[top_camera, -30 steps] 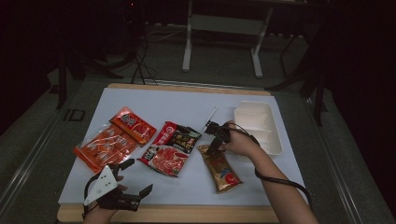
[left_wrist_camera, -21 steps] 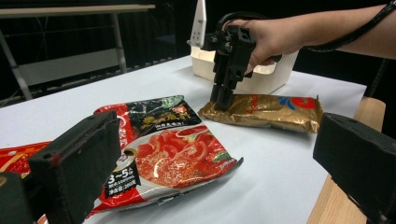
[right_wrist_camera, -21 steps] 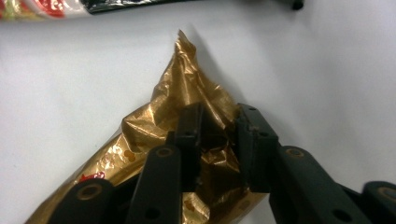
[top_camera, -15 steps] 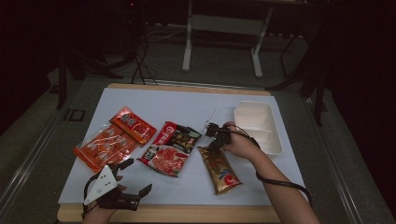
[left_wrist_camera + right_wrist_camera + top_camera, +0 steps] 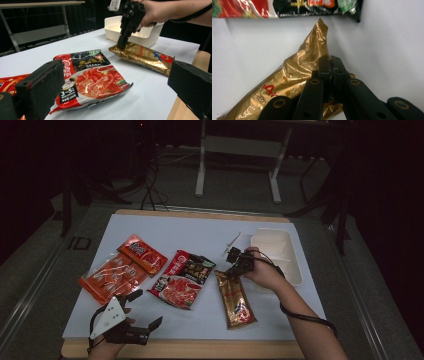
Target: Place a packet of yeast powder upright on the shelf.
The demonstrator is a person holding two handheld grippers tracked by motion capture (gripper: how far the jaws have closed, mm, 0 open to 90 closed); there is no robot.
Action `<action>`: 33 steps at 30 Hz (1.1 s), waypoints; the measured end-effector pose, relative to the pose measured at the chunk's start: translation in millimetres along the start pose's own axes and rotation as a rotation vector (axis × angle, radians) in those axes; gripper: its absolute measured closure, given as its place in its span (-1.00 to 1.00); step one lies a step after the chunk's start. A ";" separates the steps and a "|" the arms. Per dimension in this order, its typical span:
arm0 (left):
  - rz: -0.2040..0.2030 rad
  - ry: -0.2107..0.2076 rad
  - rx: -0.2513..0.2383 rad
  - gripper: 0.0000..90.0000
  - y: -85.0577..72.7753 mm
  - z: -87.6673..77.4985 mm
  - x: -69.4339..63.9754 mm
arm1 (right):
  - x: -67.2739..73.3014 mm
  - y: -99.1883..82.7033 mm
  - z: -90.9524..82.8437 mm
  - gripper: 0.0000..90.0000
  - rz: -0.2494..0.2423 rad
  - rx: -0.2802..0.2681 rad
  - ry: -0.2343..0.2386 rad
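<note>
1. High view: the right gripper (image 5: 234, 270) pinches the far end of a gold snack packet (image 5: 236, 299) that lies lengthwise on the white table (image 5: 200, 232), just in front of an empty white tray (image 5: 295, 270). Its jaws have just been closing, with the packet's edge between them. A red-and-black noodle packet (image 5: 183, 278) lies just left of the gold one, two orange-red packets (image 5: 122, 267) farther left. The left gripper (image 5: 145, 312) rests at the near table edge, its jaws spread wide and holding nothing.

2. Left gripper view: between its own parted jaws, the noodle packet (image 5: 92, 80) lies flat. Beyond it, the right gripper (image 5: 122, 43) points down and clamps the end of the gold packet (image 5: 147, 56), which lies just in front of the tray (image 5: 147, 37).

3. Right gripper view: the jaws stand pressed together on crinkled gold foil (image 5: 294, 82), the packet's pinched end raised toward the noodle packet (image 5: 312, 7) at the top.
</note>
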State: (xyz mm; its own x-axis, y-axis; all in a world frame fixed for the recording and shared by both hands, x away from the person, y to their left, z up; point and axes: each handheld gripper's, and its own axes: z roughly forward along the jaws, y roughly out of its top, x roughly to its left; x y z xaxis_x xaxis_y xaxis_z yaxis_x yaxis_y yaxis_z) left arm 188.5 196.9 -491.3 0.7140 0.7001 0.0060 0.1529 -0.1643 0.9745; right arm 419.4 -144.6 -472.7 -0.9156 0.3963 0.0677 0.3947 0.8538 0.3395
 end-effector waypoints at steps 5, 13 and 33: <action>0.003 -0.002 0.004 -0.97 -0.1 0.5 -0.6 | 3.9 0.0 -19.2 0.98 -0.012 -0.054 -0.003; 0.003 0.000 0.008 -0.97 -0.1 1.0 -1.1 | 12.5 -0.7 -47.8 0.98 -0.038 -0.118 -0.019; 0.002 0.002 0.016 -0.97 -0.9 2.9 -1.4 | 13.7 -6.8 -119.7 0.98 -0.041 -0.278 -0.079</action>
State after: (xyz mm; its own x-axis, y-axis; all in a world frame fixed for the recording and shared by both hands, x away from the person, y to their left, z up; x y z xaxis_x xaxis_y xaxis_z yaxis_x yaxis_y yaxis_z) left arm 189.3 194.0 -492.9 0.7127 0.7014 0.0085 0.1625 -0.1769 0.9707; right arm 395.0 -185.4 -361.9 -0.9174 0.3974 -0.0210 0.3110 0.7487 0.5855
